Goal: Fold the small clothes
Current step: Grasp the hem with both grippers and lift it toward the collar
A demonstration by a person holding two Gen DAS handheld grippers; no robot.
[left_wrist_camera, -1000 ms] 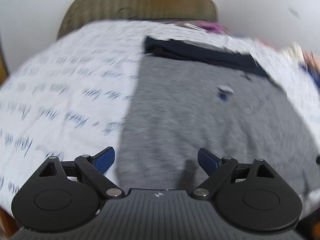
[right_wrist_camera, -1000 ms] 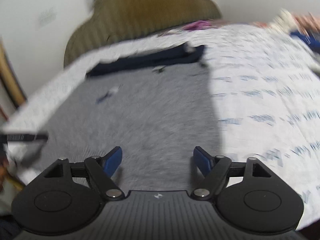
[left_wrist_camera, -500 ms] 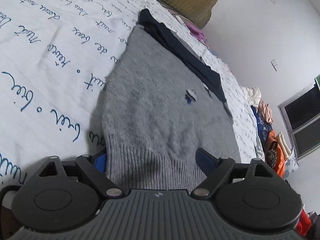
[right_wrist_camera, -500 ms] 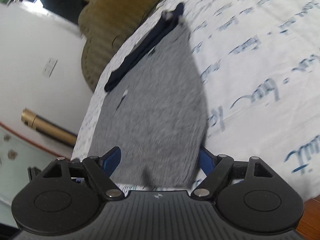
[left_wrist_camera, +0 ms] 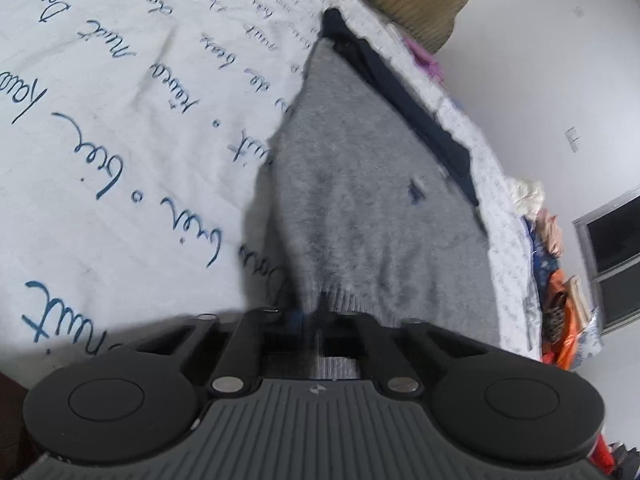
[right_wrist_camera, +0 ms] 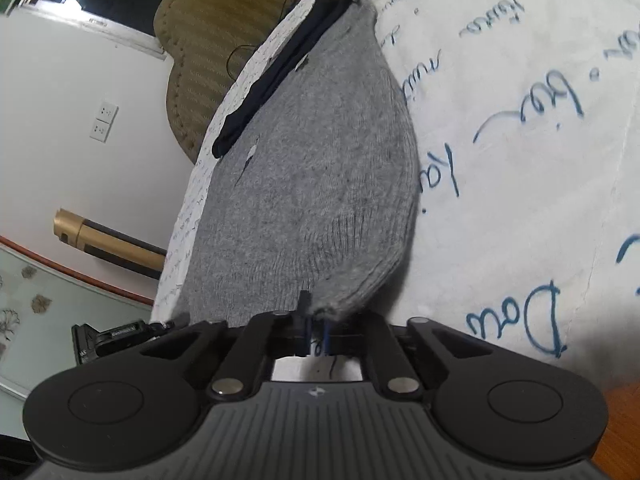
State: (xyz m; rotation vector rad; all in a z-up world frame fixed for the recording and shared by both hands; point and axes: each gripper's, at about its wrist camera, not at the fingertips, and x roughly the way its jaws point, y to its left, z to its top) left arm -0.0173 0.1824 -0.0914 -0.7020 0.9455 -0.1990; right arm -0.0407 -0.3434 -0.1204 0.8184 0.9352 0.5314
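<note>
A grey knit sweater (left_wrist_camera: 372, 200) with a dark navy collar band (left_wrist_camera: 404, 92) lies flat on a white bedsheet with blue handwriting print. My left gripper (left_wrist_camera: 320, 312) is shut on the ribbed hem at the sweater's near left corner, and the cloth bunches between its jaws. In the right wrist view the same sweater (right_wrist_camera: 320, 168) stretches away, and my right gripper (right_wrist_camera: 316, 320) is shut on the ribbed hem at the near right corner. The pads themselves are hidden by the cloth and the linkage.
The printed bedsheet (left_wrist_camera: 120, 120) covers the bed around the sweater. An olive padded headboard (right_wrist_camera: 208, 40) stands beyond the collar. A heap of other clothes (left_wrist_camera: 536, 208) lies at the bed's far edge. A gold and black tube (right_wrist_camera: 108, 244) is beside the bed.
Both grippers went from wide open above the sweater to rolled, lowered at its hem corners and shut on the ribbed edge.
</note>
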